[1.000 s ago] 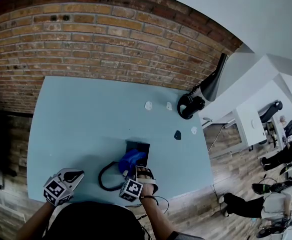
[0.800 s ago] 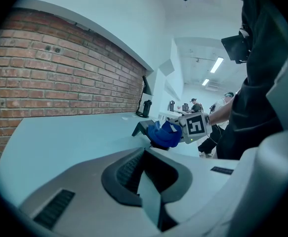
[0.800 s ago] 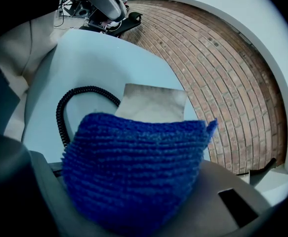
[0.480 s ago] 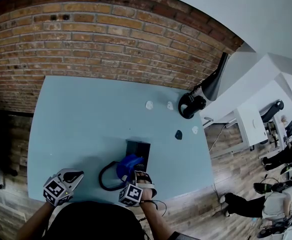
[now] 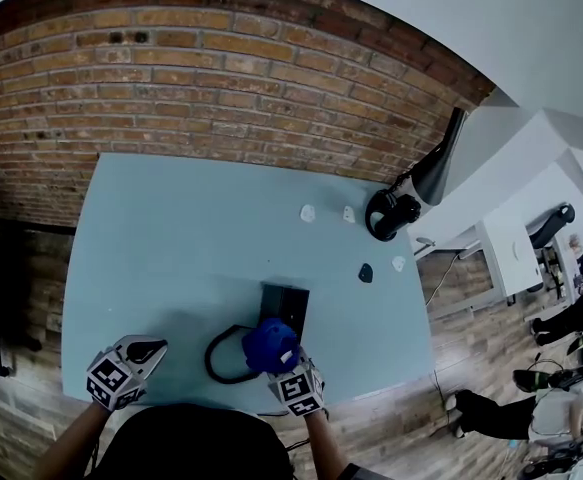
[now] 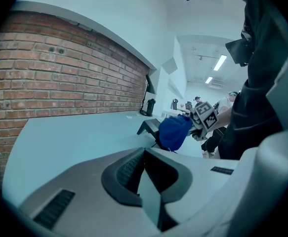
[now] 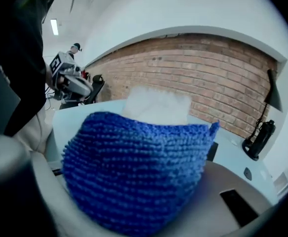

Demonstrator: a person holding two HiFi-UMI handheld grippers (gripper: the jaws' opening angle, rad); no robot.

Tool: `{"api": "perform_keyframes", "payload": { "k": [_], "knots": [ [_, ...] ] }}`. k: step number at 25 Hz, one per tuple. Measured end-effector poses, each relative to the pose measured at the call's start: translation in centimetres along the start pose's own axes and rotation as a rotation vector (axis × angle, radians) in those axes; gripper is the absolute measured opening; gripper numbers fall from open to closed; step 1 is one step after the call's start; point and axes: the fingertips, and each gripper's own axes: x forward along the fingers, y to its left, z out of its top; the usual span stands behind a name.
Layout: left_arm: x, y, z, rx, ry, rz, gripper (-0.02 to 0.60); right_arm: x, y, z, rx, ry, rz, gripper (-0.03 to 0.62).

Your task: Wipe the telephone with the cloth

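Even, diffuse indoor light, cool blue cast; shadows faint. Ceiling strip lights [image 6: 219, 62] glare at upper right of left gripper view. Heavy fisheye — brick wall [image 5: 221, 68] bows, corners black. Cloth [image 7: 134, 172] fills right gripper view, slightly soft.

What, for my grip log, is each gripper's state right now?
Left gripper: closed, holding nothing.
Right gripper: closed on the blue cloth.

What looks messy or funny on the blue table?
A few small scraps lie scattered near the far right side of the table: two white bits, a third white bit by the edge, and a dark bit. They are too small to identify. Nothing looks spilled or broken.
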Motion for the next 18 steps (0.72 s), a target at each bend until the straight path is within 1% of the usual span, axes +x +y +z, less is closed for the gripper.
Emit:
{"api": "perform_keyframes", "payload": {
  "k": [2,4,5,8,9,10,12,14,15,16,17,18],
  "knots": [
    [-0.1,0.1,0.0,0.001,0.001,0.001,0.021,-0.6,-2.4,2.0,-0.048,-0.035,-0.07,0.13],
    [0.0,0.0,0.0,0.003,0.004,-0.003,0.021,-1.0,-4.9,3.9,-0.161,-0.018,-0.145,0.13],
    [0.1,-0.1,0.0,0.003,0.004,-0.005,0.021,-0.9,-6.2,4.6,-0.234,0.01,-0.182,0.13],
    [0.4,-0.4,0.3,0.006,0.0,-0.012,0.021,-0.7,-10.1,6.0,-0.474,0.137,-0.305,0.132],
    [0.4,-0.4,0.5,0.008,-0.003,-0.012,0.021,-0.8,-11.6,6.6,-0.534,0.176,-0.354,0.133],
    [0.5,-0.4,0.7,0.01,-0.007,-0.011,0.021,-1.1,-13.1,7.1,-0.577,0.208,-0.406,0.133],
    [0.4,-0.3,0.9,0.01,-0.013,-0.006,0.021,-2.0,-15.7,8.2,-0.629,0.25,-0.501,0.133],
    [0.4,0.0,1.0,0.007,-0.014,0.001,0.021,-2.6,-17.5,9.0,-0.668,0.281,-0.566,0.133],
    [0.3,0.1,1.0,0.005,-0.013,0.003,0.021,-2.6,-17.9,9.1,-0.689,0.298,-0.581,0.133],
    [0.2,0.2,0.9,0.003,-0.011,0.005,0.021,-2.3,-18.0,8.9,-0.712,0.318,-0.577,0.133],
    [0.1,0.2,0.7,0.001,-0.009,0.005,0.021,-1.7,-17.6,8.4,-0.735,0.344,-0.55,0.133],
    [0.1,0.1,0.6,-0.002,-0.005,0.006,0.021,-0.7,-16.8,7.4,-0.758,0.375,-0.5,0.133]
  ]
}}
